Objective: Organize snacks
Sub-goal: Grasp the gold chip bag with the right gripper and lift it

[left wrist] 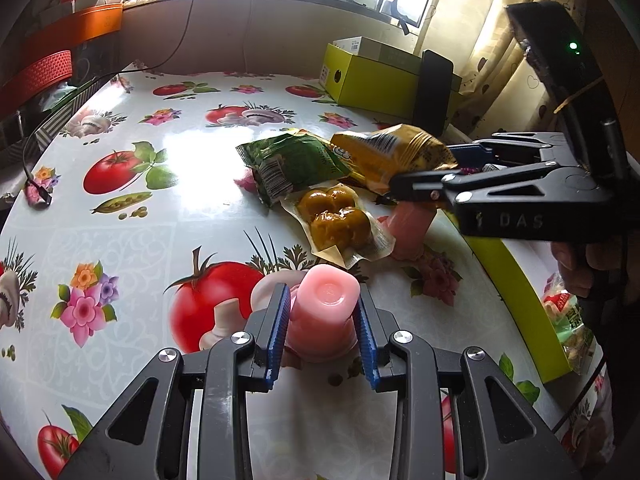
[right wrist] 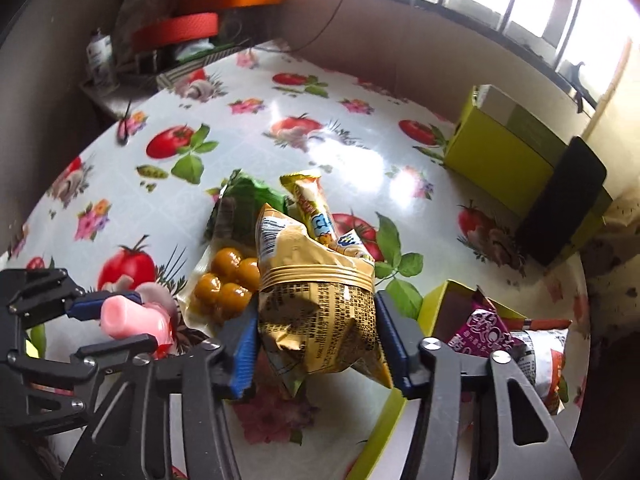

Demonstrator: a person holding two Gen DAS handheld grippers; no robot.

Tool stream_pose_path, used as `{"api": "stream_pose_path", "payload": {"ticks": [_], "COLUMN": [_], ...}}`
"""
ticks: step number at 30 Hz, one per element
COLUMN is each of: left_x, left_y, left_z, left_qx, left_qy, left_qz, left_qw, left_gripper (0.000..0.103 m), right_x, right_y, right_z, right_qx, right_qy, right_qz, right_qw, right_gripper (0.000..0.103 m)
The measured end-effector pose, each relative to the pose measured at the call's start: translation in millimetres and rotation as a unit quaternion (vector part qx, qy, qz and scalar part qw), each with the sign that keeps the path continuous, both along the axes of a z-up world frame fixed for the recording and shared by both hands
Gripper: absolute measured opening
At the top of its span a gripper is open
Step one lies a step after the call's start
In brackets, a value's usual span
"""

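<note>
Two grippers pinch snacks: left gripper [left wrist: 322, 312] grips pink jelly cup [left wrist: 326, 304]; right gripper [right wrist: 316, 332] apparently squeezes golden packet [right wrist: 316, 304].

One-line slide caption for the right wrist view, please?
Right claw grips a gold snack bag above the floral table; left claw holds a pink cup.

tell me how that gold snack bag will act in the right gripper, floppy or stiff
Probably floppy: the gold snack bag crumples and pinches where the right gripper squeezes it. Likely light, since it looks puffed. Its glossy film could slip.
</note>
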State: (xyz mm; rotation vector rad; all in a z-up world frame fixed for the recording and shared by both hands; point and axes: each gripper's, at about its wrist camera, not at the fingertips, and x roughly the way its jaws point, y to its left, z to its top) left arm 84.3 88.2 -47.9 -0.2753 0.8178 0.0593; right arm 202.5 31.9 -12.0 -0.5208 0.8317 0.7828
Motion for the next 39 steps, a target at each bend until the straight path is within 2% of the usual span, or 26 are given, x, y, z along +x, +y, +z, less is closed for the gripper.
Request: {"api": "stream_pose_path", "payload": {"ticks": [10,20,28,39], "left_x": [-4.2,-12.2,-16.8,-16.3], "left_y": [2.6,-12.5,-33.0,-50.3], "left_z": [6.0,27.4,46.1,54.8], "left_qx": [-0.002,0.001,0.003,0.008], "left_qy": [-0.002,-0.019,-0.034,-0.035], "left_qz": [0.013,0.003,-0.017,-0.034], "left_qw": [0.9999,0.9998,0.9993,0.9988], "left_gripper": [0.033,0.033,0.033,0.033], "right_x": [-6.8,-44.4,-71.9,-82.8], "right_y": [-30.2,-77.3,-103.8,-126.3], "right_z": [22.6,50.9,51.9,47.6], "right_qx": [0.072,0.157,0.170,0.170], "right_qy": [0.005,0.010,0.010,0.010], "right_qz": [-0.032,-0.054,-0.068,-0.089], "right_qw": [0.997,0.986,0.983,0.981], "right_gripper": [0.045,0.045,0.045,0.045]}}
